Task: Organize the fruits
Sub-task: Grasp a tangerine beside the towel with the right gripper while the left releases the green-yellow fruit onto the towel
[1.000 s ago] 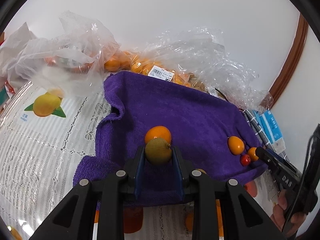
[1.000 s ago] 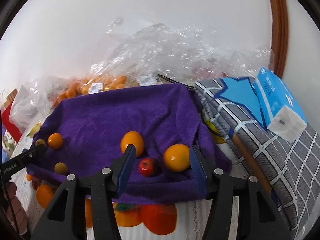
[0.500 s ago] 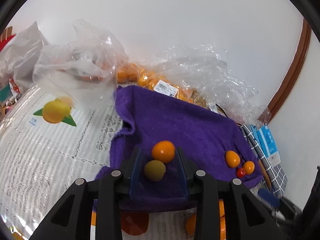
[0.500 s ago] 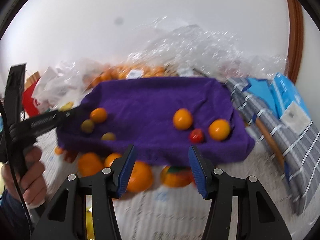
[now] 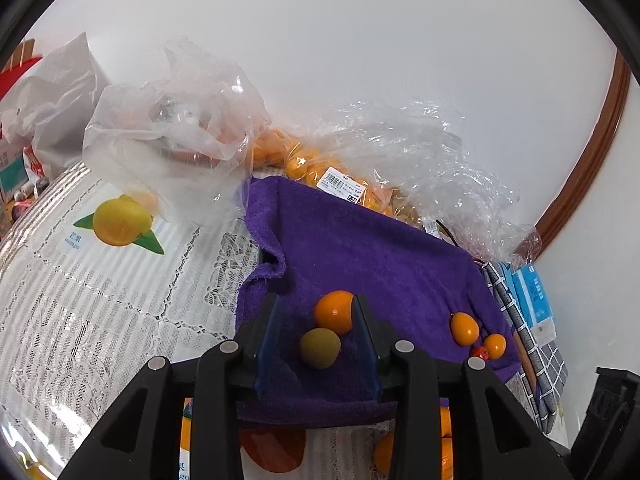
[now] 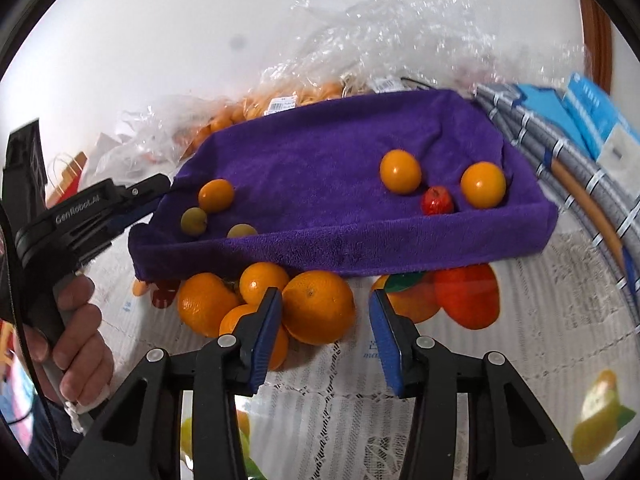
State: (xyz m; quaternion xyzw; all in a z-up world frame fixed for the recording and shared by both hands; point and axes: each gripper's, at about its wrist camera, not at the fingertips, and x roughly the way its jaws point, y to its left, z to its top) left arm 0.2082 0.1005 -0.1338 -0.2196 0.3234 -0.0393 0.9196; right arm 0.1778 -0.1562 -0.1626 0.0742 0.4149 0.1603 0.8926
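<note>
A purple towel [image 5: 360, 248] [image 6: 320, 160] lies on the table with small fruits on it. In the left wrist view a green fruit [image 5: 320, 347] and an orange fruit [image 5: 334, 311] lie between the open fingers of my left gripper [image 5: 314, 334], which holds nothing. Two orange fruits [image 5: 464, 328] and a red one [image 5: 479, 353] lie at the towel's right edge. In the right wrist view my right gripper [image 6: 326, 316] is open and empty, just in front of a pile of large oranges [image 6: 318, 306] at the towel's near edge. The left gripper [image 6: 100, 208] shows at the towel's left end.
Clear plastic bags of oranges [image 5: 352, 188] lie behind the towel against the wall. A checked cloth [image 6: 580, 184] and blue boxes [image 6: 600, 120] lie to the right. The lace tablecloth [image 5: 100, 280] has printed fruit pictures.
My left gripper opened, let go of the green fruit on the towel and drew back. My right gripper pulled back from the towel and now faces the large oranges.
</note>
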